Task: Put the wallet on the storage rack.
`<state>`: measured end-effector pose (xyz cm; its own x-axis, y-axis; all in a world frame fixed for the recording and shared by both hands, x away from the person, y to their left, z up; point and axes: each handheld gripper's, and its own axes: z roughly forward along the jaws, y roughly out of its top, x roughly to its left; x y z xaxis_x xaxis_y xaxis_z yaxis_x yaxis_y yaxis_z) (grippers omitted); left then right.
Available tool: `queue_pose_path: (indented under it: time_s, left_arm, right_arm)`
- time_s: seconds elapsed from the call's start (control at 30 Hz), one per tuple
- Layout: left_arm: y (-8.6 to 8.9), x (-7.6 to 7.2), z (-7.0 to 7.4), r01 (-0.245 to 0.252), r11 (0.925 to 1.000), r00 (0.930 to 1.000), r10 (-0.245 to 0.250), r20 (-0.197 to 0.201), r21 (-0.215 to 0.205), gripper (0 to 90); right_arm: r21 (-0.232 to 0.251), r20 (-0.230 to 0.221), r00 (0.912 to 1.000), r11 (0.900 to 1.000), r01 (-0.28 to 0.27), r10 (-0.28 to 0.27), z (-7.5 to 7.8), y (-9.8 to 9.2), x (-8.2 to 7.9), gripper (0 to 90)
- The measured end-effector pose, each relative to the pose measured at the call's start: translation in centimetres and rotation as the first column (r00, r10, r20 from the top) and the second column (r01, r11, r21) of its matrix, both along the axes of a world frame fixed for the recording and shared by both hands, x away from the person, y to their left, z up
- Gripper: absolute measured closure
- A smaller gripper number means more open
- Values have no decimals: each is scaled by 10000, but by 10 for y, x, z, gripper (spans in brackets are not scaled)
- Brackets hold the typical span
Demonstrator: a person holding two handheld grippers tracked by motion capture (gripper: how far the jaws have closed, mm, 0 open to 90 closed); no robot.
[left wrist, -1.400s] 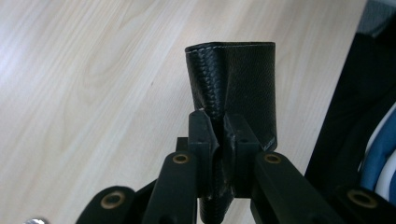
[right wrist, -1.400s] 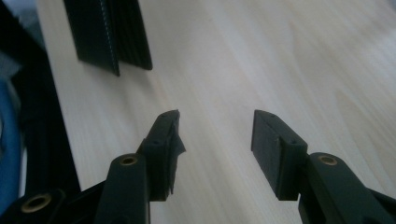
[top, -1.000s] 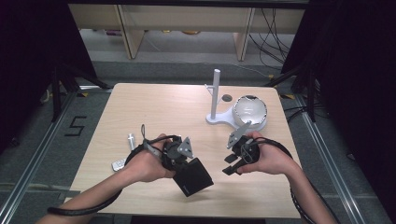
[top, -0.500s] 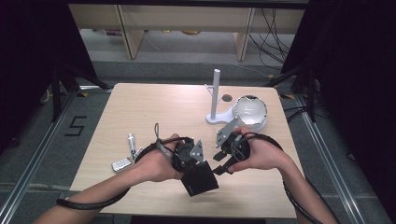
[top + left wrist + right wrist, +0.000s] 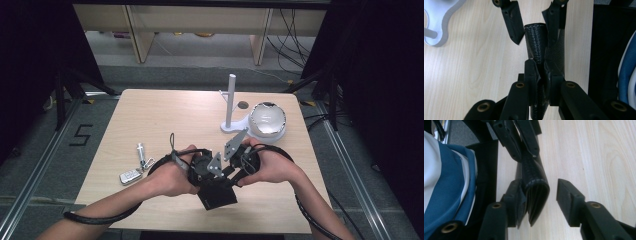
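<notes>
A black leather wallet (image 5: 218,196) is held edge-up just above the table's near middle. My left gripper (image 5: 540,75) is shut on one end of the wallet (image 5: 536,42). My right gripper (image 5: 541,192) faces it from the other side and straddles the folded end of the wallet (image 5: 535,180). Its jaws have just been closing with the wallet between them. One pad (image 5: 517,195) lies against the leather, while the other pad (image 5: 567,192) stands apart from it. In the high view the left gripper (image 5: 201,172) and right gripper (image 5: 231,172) meet above the wallet.
A key fob with keys (image 5: 133,172) lies on the wooden table (image 5: 165,115) to the left of my hands. Toward the back right stand a white post on a base (image 5: 230,107), a shiny bowl (image 5: 267,120) and a small dark disc (image 5: 243,105).
The right hand moved left until its gripper met the wallet. The left hand shifted the wallet slightly right and toward the middle. The right jaws narrowed around the wallet.
</notes>
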<state>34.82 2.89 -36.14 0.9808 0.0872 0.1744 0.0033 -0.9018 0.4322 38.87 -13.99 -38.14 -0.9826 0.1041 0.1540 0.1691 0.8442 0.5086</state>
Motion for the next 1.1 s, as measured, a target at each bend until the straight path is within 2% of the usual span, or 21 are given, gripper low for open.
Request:
queue_pose_path:
  time_s: [0.13, 0.23, 0.33, 0.37, 0.4, 0.43, 0.47, 0.5, 0.53, 0.57, 0.6, 0.7, 0.73, 0.77, 0.83, 0.9, 0.93, 0.97, 1.03, 1.07, 1.1]
  left_arm:
    - [0, 1, 1, 13, 10000, 10000, -13, 26, 26, 812]
    - [1, 1, 0, -39, 9999, 10000, 39, -42, -105, 791]
    - [4, 3, 1, -276, 9978, 9995, 267, -159, -607, 754]
    - [5, 1, 0, -708, 9896, 9971, 666, -372, -1250, 717]
    - [7, 2, 2, -745, 9880, 9971, 719, -236, -1350, 627]
    - [10, 3, 4, -800, 9836, 9967, 816, 32, -1617, 627]
    - [18, 6, 10, -783, 9844, 9959, 842, 316, -1574, 553]
    - [22, 6, 10, -1045, 9744, 9933, 1120, 268, -1990, 520]
    - [22, 6, 10, -1045, 9744, 9933, 1120, 268, -1990, 492]
    - [33, 8, 14, -1344, 9615, 9883, 1477, 382, -2398, 468]
    - [33, 8, 14, -1344, 9615, 9883, 1477, 382, -2398, 446]
    - [47, 10, 15, -1750, 9430, 9805, 1930, 369, -2831, 414]
    - [54, 11, 14, -1967, 9342, 9753, 2177, 387, -2975, 402]
    - [59, 12, 13, -2089, 9300, 9724, 2303, 364, -3024, 379]
    - [72, 14, 8, -2537, 9133, 9601, 2779, 322, -3186, 348]
    - [83, 16, 5, -2819, 9066, 9503, 3089, 389, -3140, 339]
    - [93, 17, -1, -3163, 8884, 9397, 3415, 185, -3328, 331]
    - [93, 17, -1, -3163, 8884, 9397, 3415, 185, -3328, 328]
    - [103, 18, -5, -3438, 8778, 9291, 3695, 145, -3337, 326]
    - [107, 18, -8, -3572, 8700, 9249, 3802, 10, -3398, 325]
    - [117, 19, -14, -3877, 8533, 9119, 4103, -98, -3486, 325]
  right_arm:
    - [57, -175, 9991, 9992, -397, 398, -1, 0, 0, 739]
    - [38, 255, 9983, 9986, -526, 525, -1, 0, 0, 768]
    - [156, 482, 9972, 9982, -588, 579, -2, -2, 1, 775]
    - [183, 499, 9971, 9981, -585, 576, -3, -2, 1, 777]
    - [444, 977, 9922, 9957, -818, 772, -6, -4, 5, 781]
    - [444, 977, 9922, 9957, -818, 772, -6, -4, 5, 781]
    - [276, 643, 9979, 9996, -4, -14, -5, -11, 2, 782]
    - [340, 635, 9979, 9994, 73, -95, -5, -14, 3, 782]
    - [460, 727, 9972, 9988, 151, -184, -4, -18, 4, 782]
    - [617, 739, 9967, 9977, 297, -342, -4, -21, 5, 782]
    - [617, 739, 9967, 9977, 297, -342, -4, -21, 5, 782]
    - [832, 561, 9919, 9905, 1095, -1144, -2, -35, 4, 783]
    - [1044, 904, 9919, 9913, 799, -895, -3, -37, 8, 783]
    - [1170, 929, 9877, 9865, 1143, -1255, -2, -45, 9, 782]
    - [1270, 1027, 9829, 9821, 1393, -1527, -2, -54, 10, 783]
    - [1339, 1014, 9833, 9814, 1374, -1515, -2, -56, 11, 782]
    - [1459, 1102, 9790, 9771, 1547, -1715, -3, -63, 12, 782]
    - [1459, 1102, 9790, 9771, 1547, -1715, -3, -63, 12, 782]
    - [1535, 1100, 9727, 9704, 1863, -2042, -3, -73, 15, 782]
    - [1560, 1136, 9681, 9663, 2047, -2234, -3, -76, 15, 782]
    - [1676, 1166, 9670, 9642, 2057, -2266, -3, -80, 17, 782]
